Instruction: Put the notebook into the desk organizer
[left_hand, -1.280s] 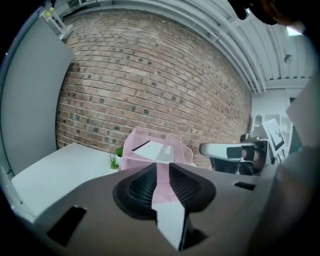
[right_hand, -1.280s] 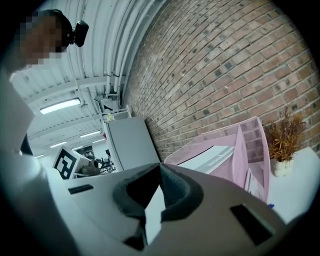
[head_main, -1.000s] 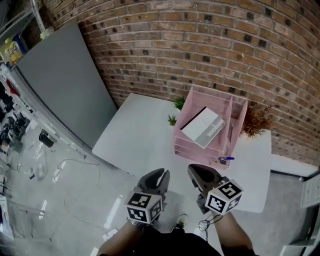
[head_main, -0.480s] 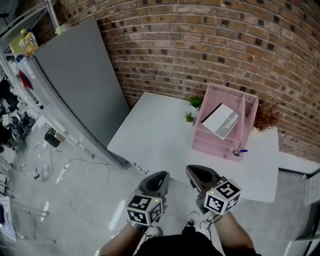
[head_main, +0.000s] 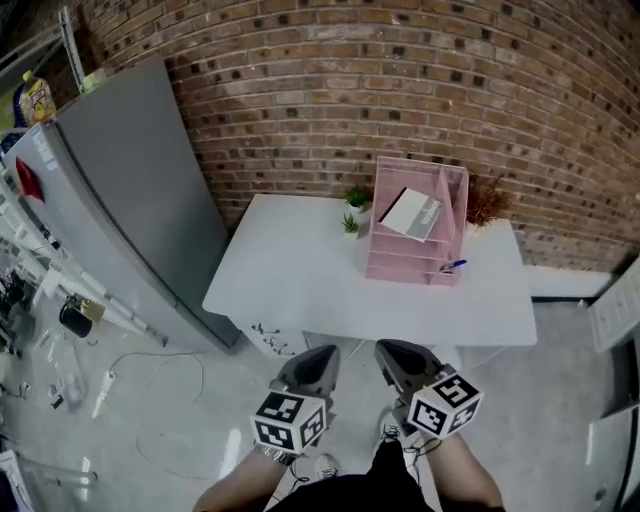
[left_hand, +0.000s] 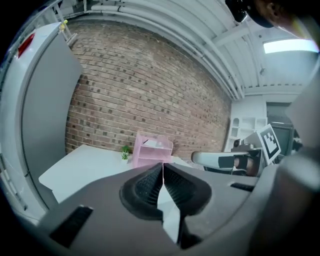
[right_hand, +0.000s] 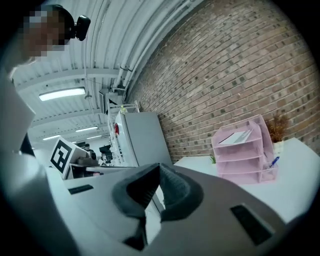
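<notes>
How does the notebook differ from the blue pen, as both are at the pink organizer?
The notebook is white and grey; the pen is blue. The notebook is broad and flat; the pen is thin and much smaller. The notebook lies on the top tier of the organizer, while the pen sits low at its front right corner, as the head view shows it. Both rest in the same pink organizer.

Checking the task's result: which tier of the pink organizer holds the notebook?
The topmost one: the notebook, white and grey, lies flat on it, while the two lower levels of the pink organizer show nothing inside.
</notes>
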